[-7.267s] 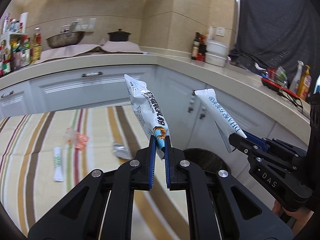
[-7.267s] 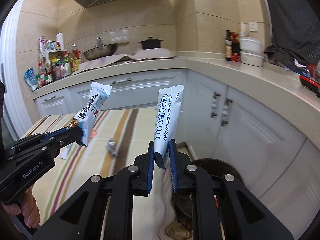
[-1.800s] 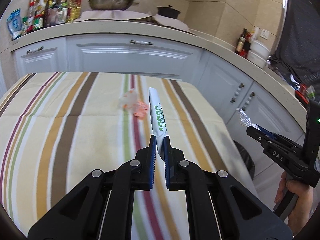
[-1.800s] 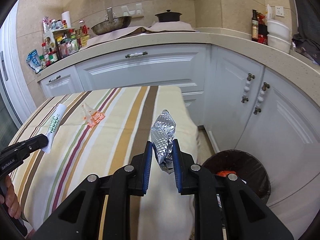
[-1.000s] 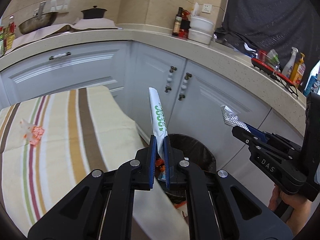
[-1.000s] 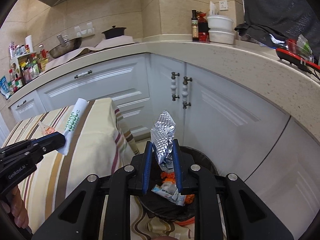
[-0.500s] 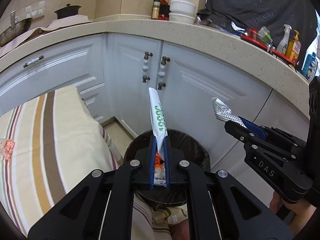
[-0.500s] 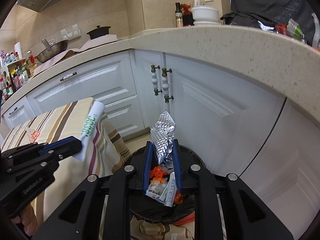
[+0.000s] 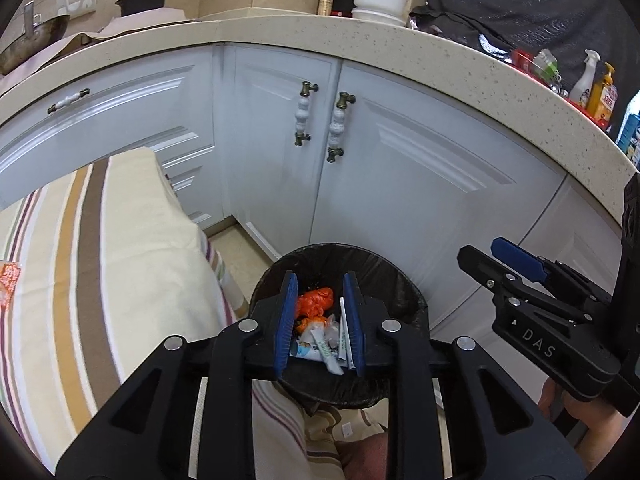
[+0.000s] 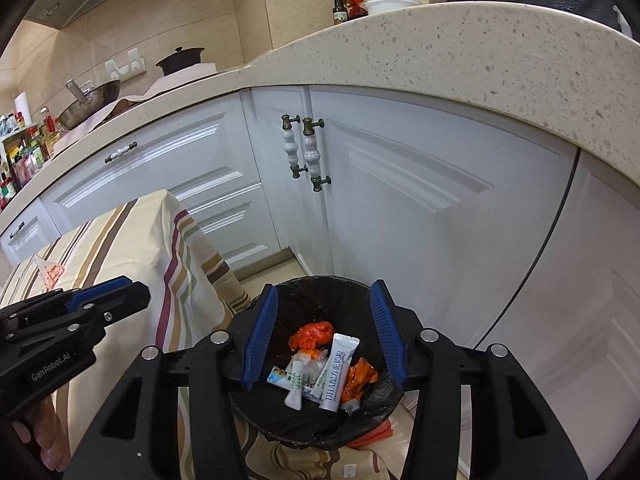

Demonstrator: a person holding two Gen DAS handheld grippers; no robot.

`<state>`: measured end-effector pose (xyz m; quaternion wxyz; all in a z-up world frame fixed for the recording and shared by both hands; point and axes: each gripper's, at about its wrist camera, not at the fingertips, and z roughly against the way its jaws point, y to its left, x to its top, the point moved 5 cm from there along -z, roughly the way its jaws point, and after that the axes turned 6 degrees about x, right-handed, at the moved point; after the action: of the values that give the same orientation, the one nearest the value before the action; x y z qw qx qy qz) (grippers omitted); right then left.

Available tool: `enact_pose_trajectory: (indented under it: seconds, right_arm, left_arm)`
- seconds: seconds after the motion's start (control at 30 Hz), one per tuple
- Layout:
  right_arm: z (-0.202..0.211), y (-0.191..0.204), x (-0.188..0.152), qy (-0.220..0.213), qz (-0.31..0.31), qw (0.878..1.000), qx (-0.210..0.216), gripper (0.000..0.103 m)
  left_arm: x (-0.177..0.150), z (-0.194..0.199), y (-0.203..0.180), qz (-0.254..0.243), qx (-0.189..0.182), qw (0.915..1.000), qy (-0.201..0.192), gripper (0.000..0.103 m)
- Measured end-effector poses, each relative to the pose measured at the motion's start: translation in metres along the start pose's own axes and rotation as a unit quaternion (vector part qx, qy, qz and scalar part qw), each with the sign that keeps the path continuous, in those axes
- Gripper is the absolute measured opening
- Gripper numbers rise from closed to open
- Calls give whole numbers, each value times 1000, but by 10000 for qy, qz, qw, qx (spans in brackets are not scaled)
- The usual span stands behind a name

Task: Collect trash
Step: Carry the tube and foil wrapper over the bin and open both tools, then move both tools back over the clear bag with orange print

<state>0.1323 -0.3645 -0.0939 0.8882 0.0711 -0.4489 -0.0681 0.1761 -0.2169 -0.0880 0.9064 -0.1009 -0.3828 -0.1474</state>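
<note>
A round bin with a black liner (image 9: 404, 280) (image 10: 352, 284) stands on the floor by the white cabinets. Inside lie orange wrappers (image 10: 311, 334), a white DHA sachet (image 10: 336, 372) and a white packet with green print (image 10: 295, 388) (image 9: 322, 346). My left gripper (image 9: 319, 292) is open and empty, right above the bin. My right gripper (image 10: 323, 300) is open and empty, also above the bin. Each gripper shows in the other's view, the right one (image 9: 492, 256) and the left one (image 10: 128, 292).
A table with a striped cloth (image 9: 100, 260) (image 10: 132, 240) stands left of the bin; an orange-and-clear wrapper (image 10: 50, 272) (image 9: 8, 280) lies on it. White cabinet doors (image 9: 380, 160) and a speckled countertop (image 10: 480, 40) close in behind and to the right.
Both grippers have opened over the bin. The green-printed packet left my left gripper and lies in the bin. The silver foil wrapper has left my right gripper; I cannot make it out in the bin.
</note>
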Motion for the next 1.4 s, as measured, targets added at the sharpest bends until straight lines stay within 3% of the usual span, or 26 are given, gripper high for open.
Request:
enact_pose_trajectory:
  seconds: [0.37, 0.67, 1.07, 1.4]
  right_arm:
    - [6, 38, 8, -127, 208, 9993, 282, 52]
    - [2, 109, 18, -127, 626, 9948, 797, 55]
    - [-14, 228, 15, 66, 1381, 9776, 1589, 56]
    - [-33, 323, 3, 352, 1881, 9577, 2148, 56]
  left_arm:
    - [-6, 37, 49, 379, 293, 9988, -106, 23]
    - [-19, 77, 122, 870, 829, 9924, -264, 24]
    - [-57, 127, 240, 1711, 1700, 9699, -343, 25]
    - [-89, 156, 321, 2223, 2175, 9499, -316, 25]
